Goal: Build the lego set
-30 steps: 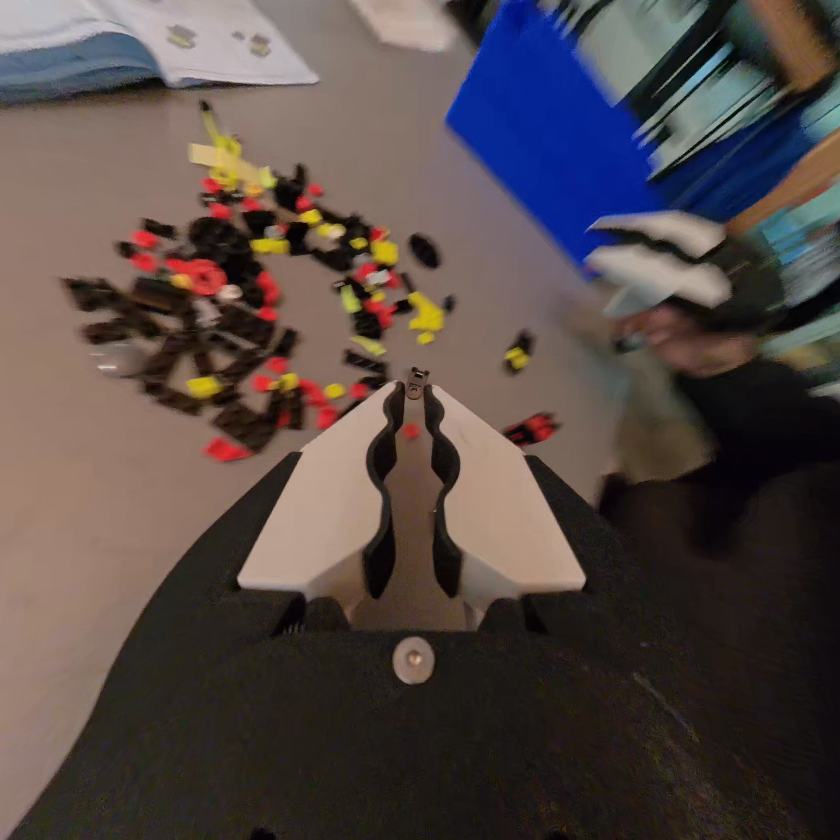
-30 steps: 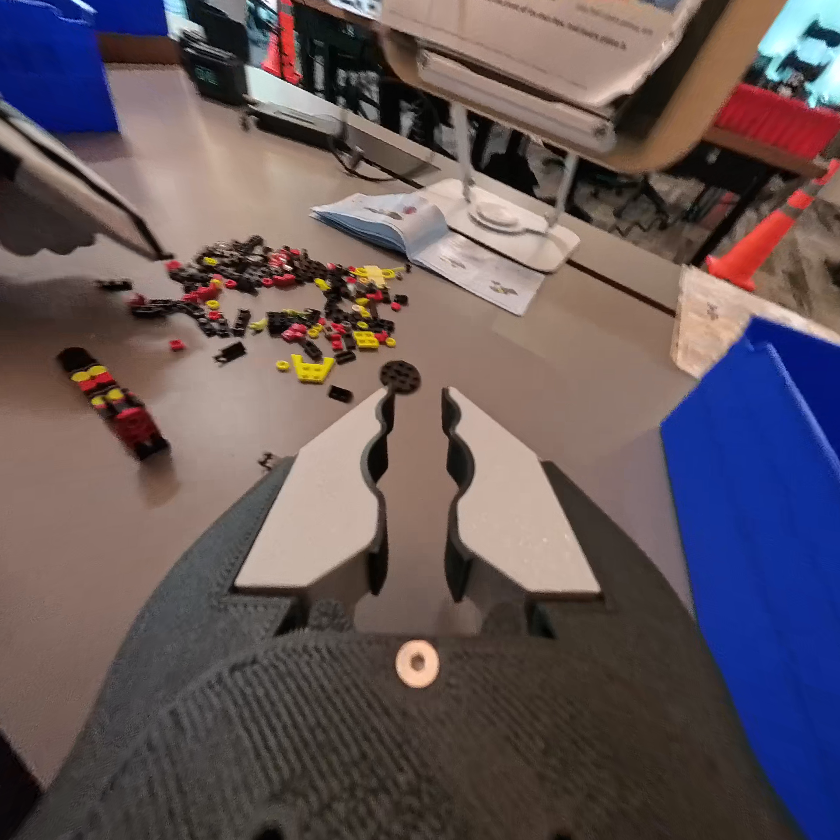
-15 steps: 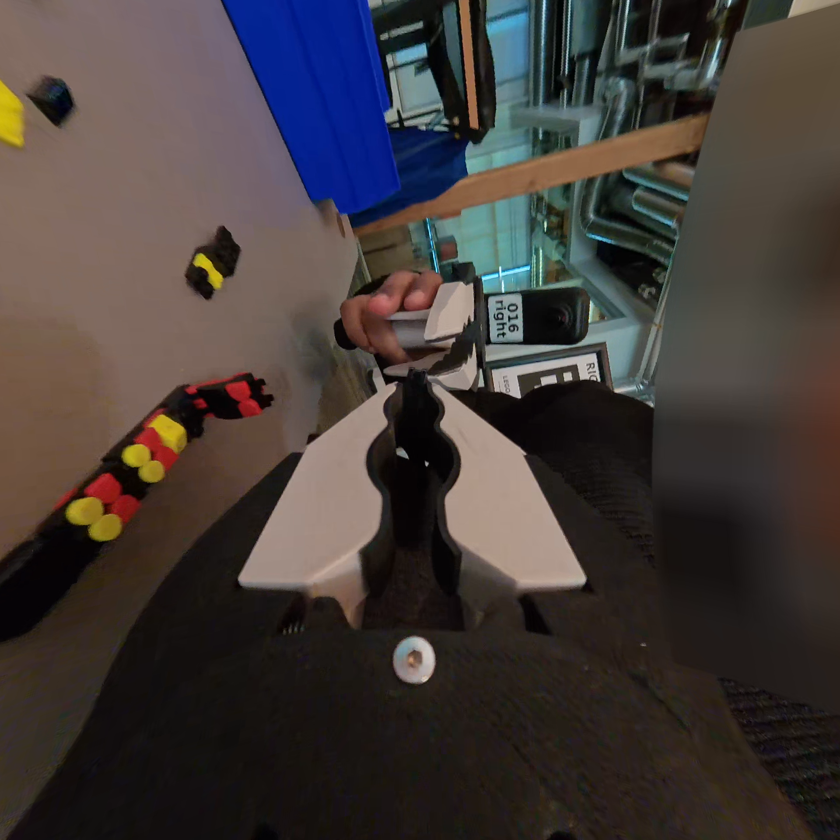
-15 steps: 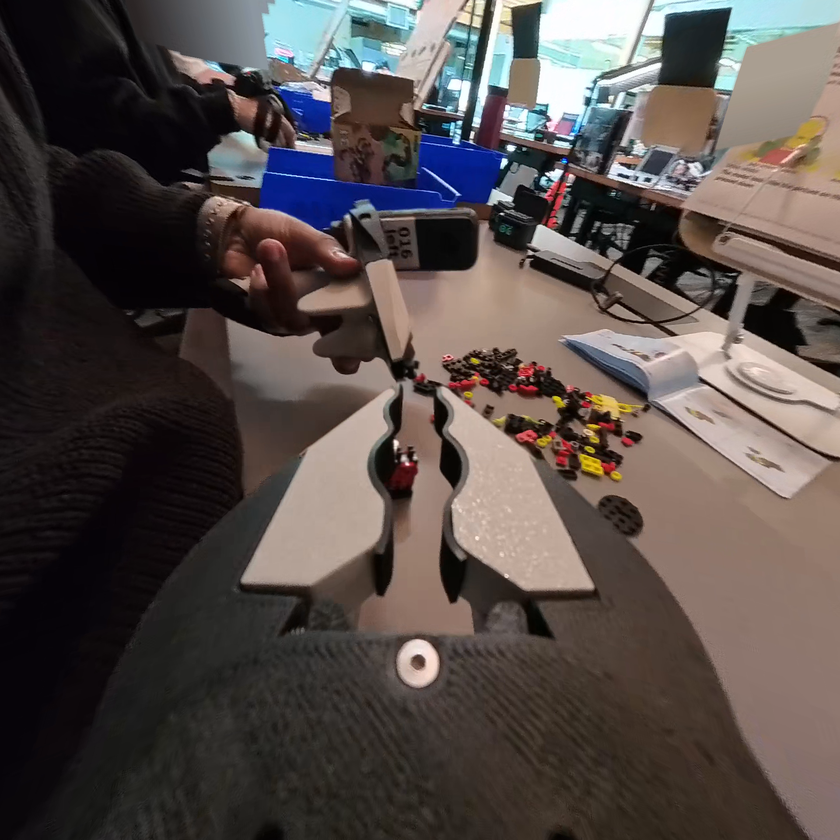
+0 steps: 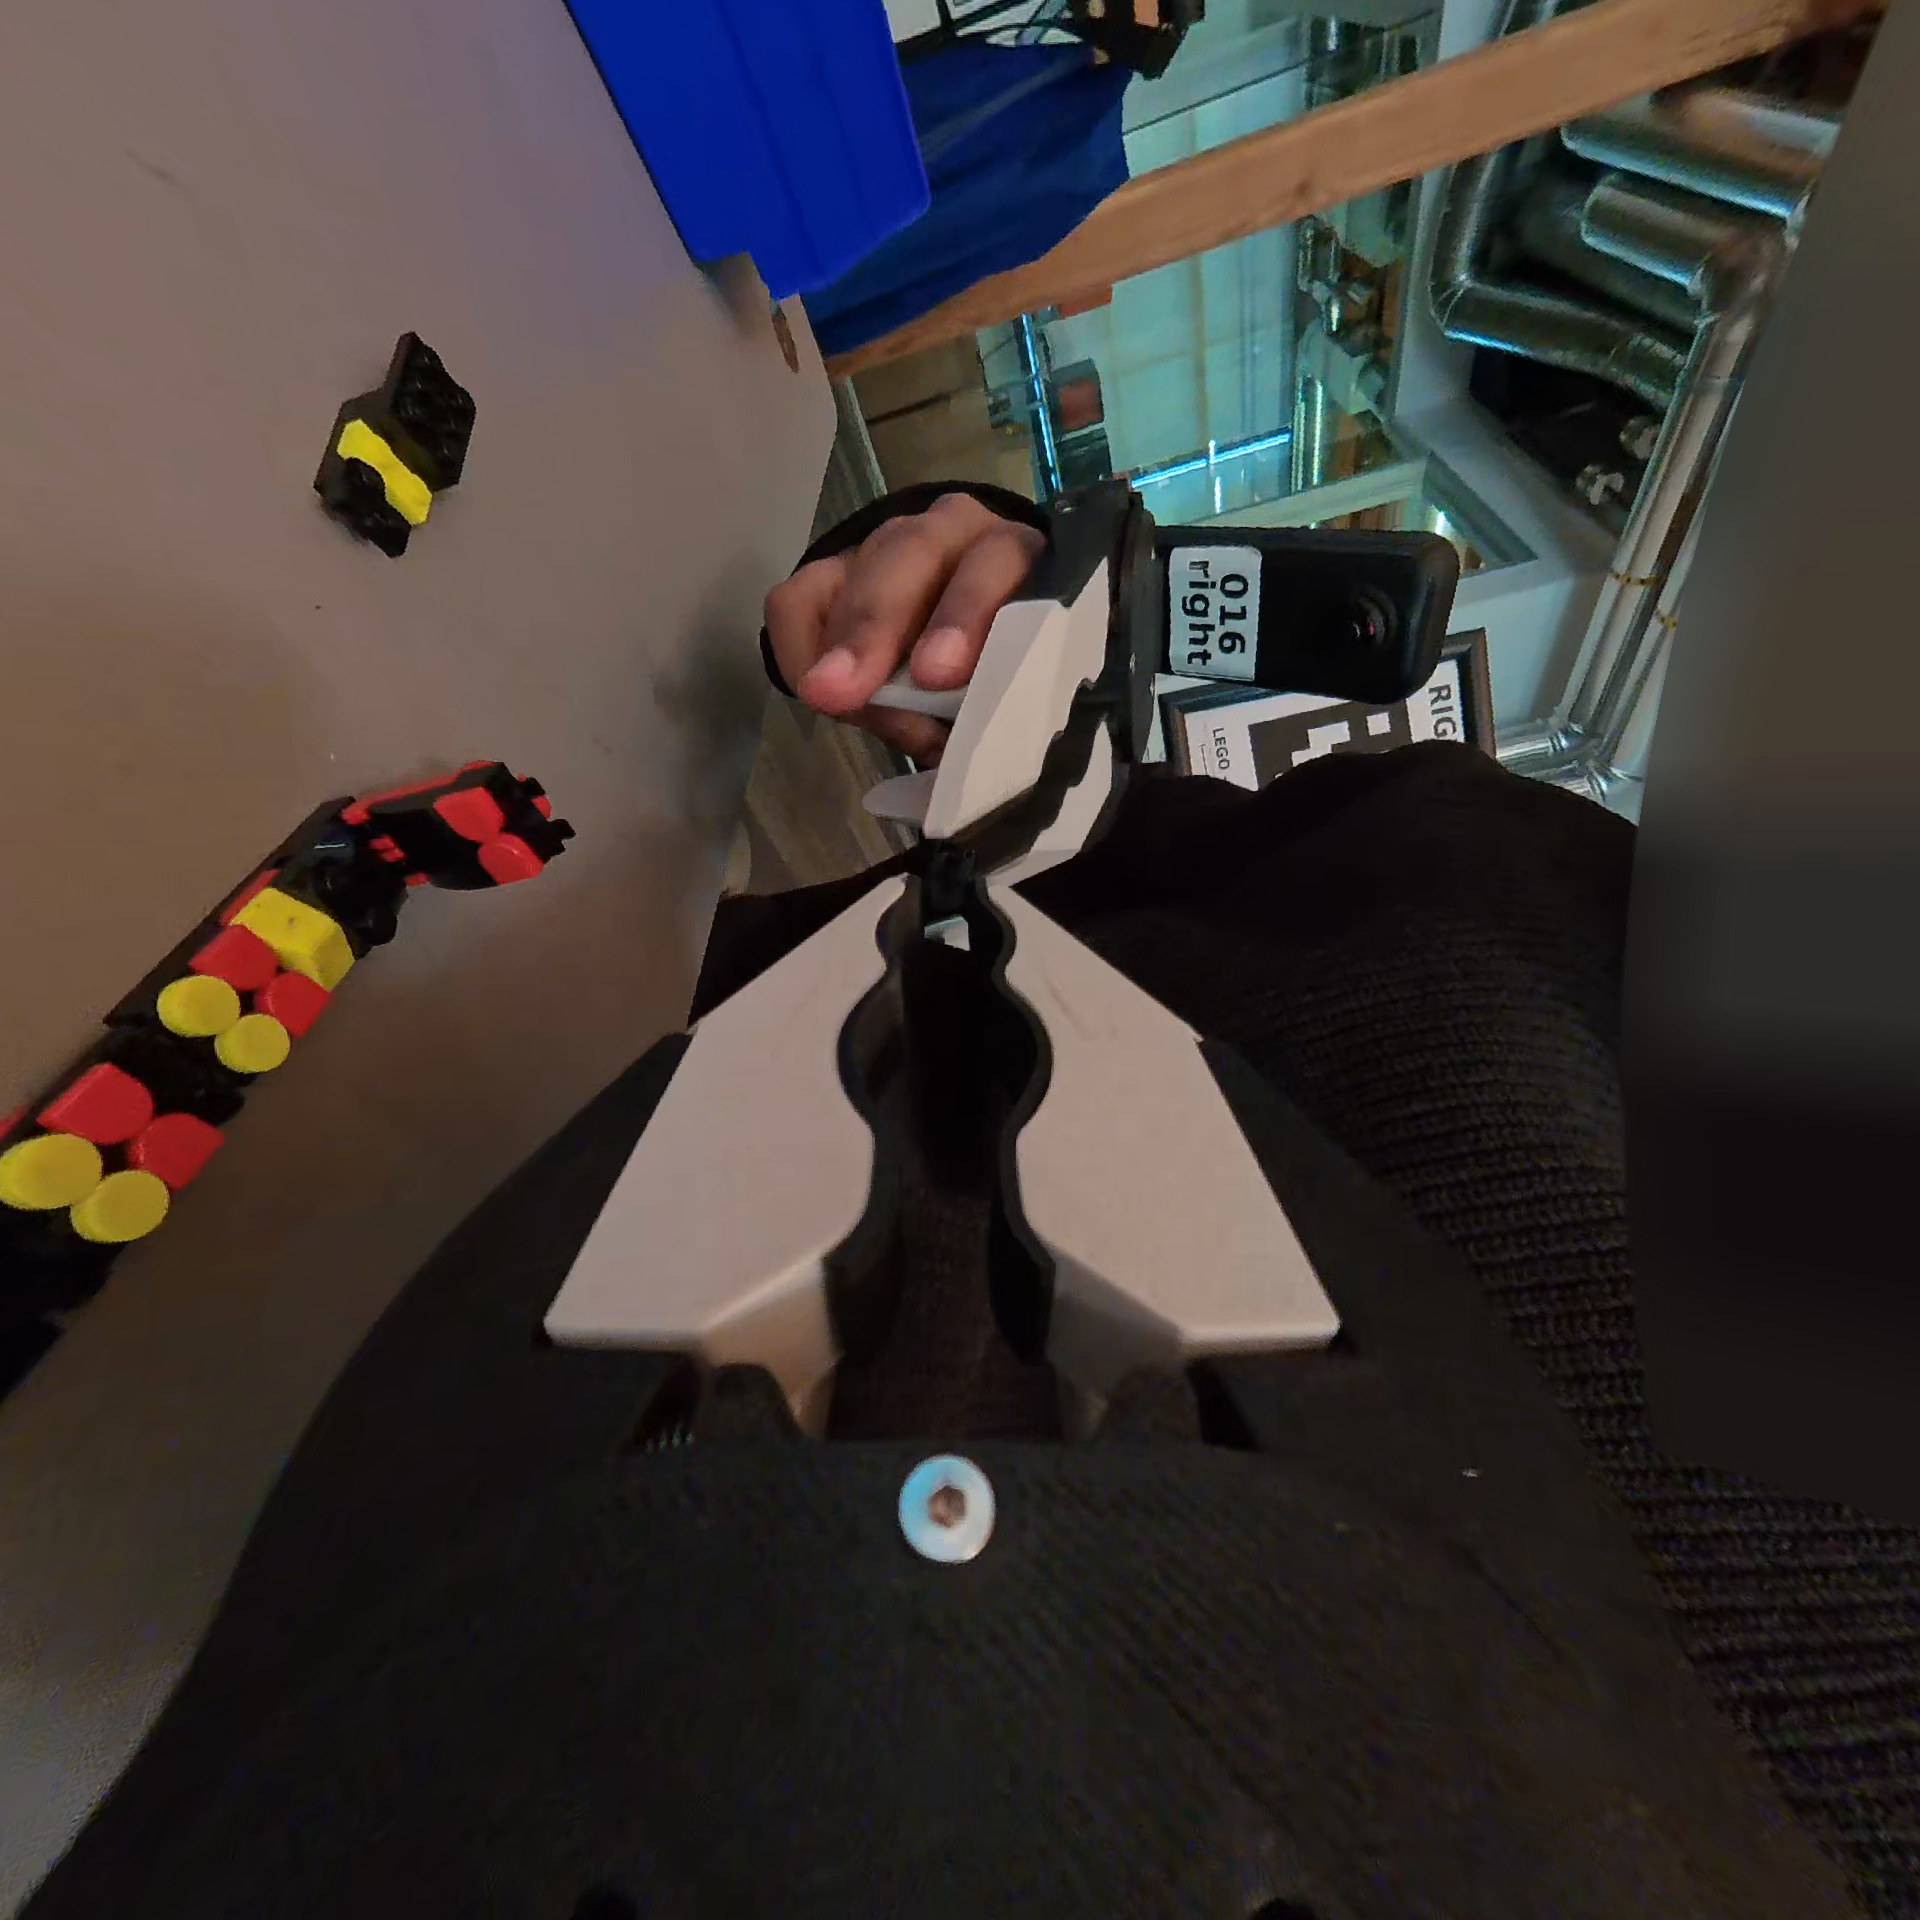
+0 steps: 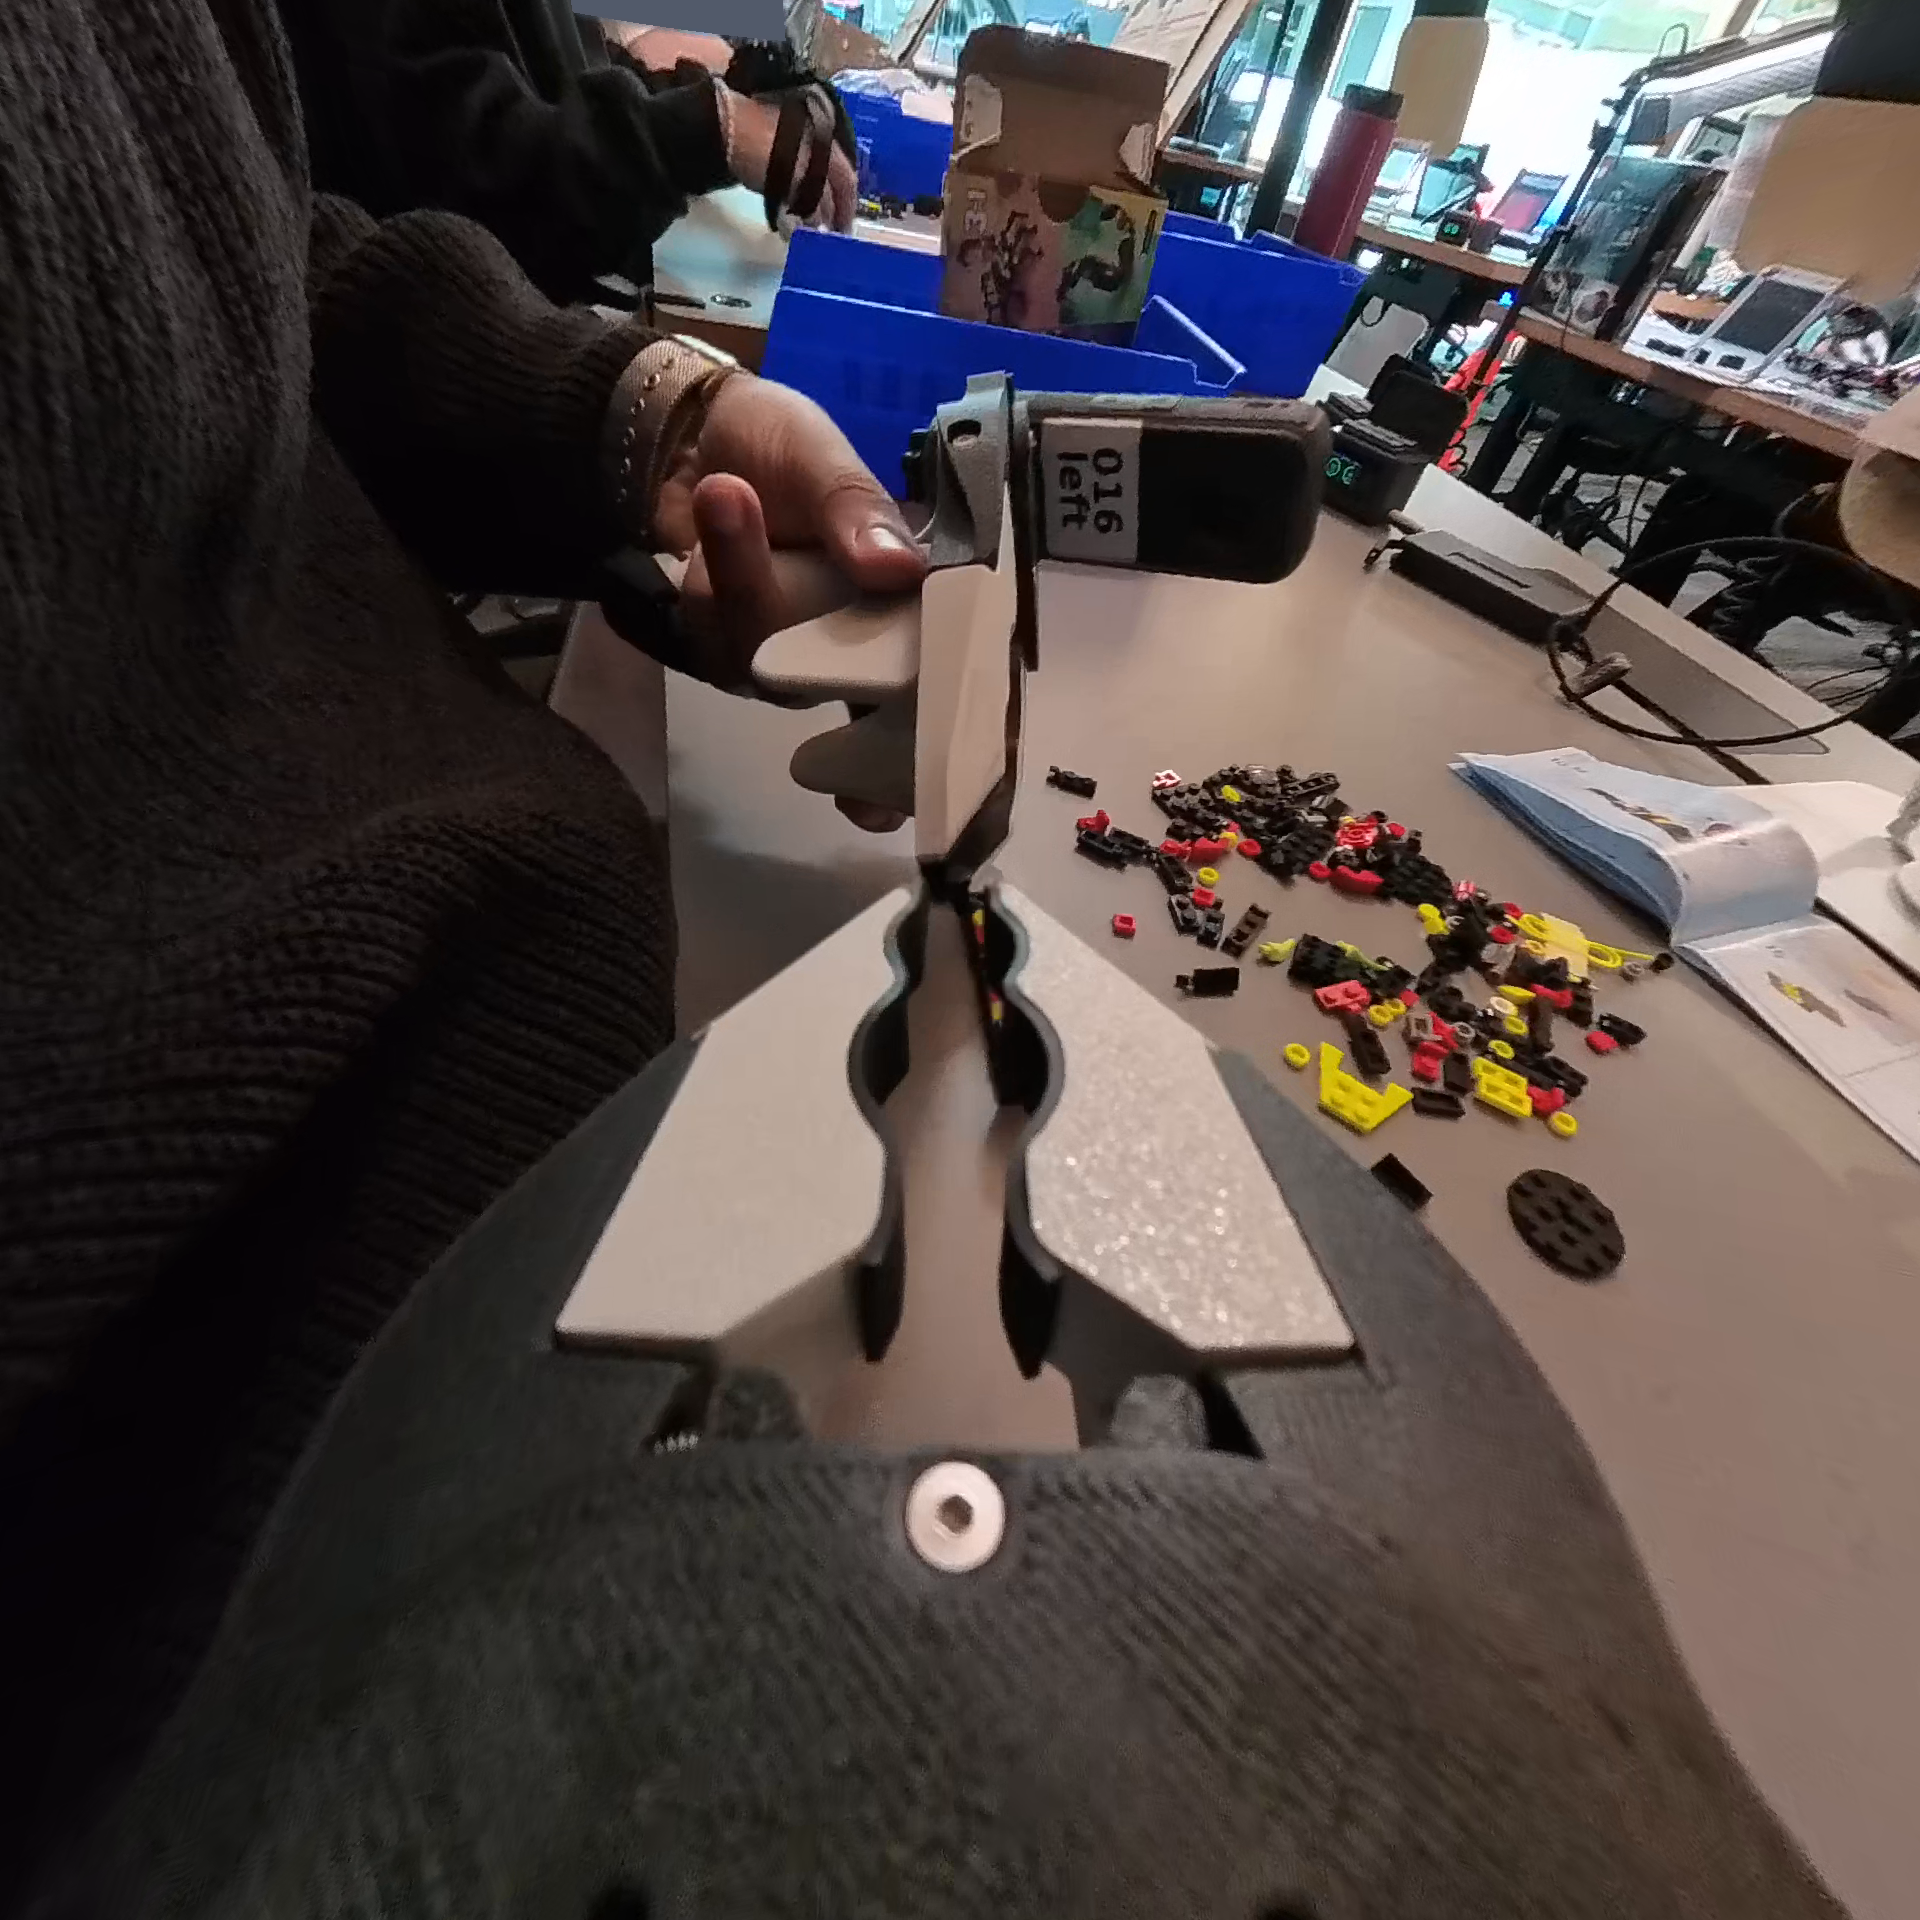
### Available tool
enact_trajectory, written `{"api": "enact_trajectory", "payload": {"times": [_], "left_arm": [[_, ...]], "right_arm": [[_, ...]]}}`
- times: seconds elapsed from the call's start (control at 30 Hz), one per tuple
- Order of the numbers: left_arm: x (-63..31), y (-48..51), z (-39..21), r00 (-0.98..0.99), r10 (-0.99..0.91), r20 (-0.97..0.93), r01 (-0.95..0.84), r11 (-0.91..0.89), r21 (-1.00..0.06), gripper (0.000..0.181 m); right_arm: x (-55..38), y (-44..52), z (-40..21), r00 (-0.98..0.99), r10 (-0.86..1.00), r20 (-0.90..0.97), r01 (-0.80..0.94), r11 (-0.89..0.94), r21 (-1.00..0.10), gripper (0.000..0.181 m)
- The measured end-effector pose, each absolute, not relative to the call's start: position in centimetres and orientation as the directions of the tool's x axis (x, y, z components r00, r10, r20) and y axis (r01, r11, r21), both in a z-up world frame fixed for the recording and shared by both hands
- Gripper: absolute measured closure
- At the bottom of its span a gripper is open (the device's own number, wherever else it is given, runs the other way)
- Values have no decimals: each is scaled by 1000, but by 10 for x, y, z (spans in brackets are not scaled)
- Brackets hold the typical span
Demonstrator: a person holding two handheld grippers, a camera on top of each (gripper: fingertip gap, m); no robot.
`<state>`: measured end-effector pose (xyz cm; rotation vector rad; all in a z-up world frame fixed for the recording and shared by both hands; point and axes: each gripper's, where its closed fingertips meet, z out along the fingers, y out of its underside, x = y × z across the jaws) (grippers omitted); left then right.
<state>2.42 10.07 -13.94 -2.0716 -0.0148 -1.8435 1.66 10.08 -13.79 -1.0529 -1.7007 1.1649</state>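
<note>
Left gripper [image 5: 948,883]: tips nearly closed, pinching a small dark lego piece [image 5: 948,868] at the very tip. Right gripper [image 6: 951,894]: narrow gap at the tips, meeting that same small piece tip to tip; can't tell whether it has actually clamped on it. Both are held up in front of the person's dark sweater [image 6: 260,831], off the table [image 6: 1351,675].

Through the right gripper's gap, a long black strip with red and yellow studs [image 5: 208,1029] lies on the table below, near the table's edge. A small black-and-yellow block [image 5: 395,447] sits apart from it, farther along the table.

Loose pile of black, red and yellow parts [image 6: 1382,956] is spread to the right of the grippers. A round black plate [image 6: 1564,1221] lies nearer, apart from the pile. Open instruction booklet [image 6: 1683,862] is just beyond the pile, far right. Blue bins [image 6: 997,343] with a cardboard box [image 6: 1049,187] stand at the far side.
</note>
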Motion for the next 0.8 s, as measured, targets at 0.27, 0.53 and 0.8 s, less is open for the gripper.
{"api": "enact_trajectory", "payload": {"times": [0.27,0.53,0.8], "left_arm": [[23,101,-141,154,-227,962,251,-932,-260,177],[24,107,-141,138,-206,969,291,-926,-239,177],[17,111,-144,198,-229,953,305,-910,-282,177]], "right_arm": [[18,98,-144,-356,920,166,213,253,-944,178],[17,95,-150,-374,914,158,251,264,-931,181],[16,106,-148,-315,939,136,251,221,-943,181]]}}
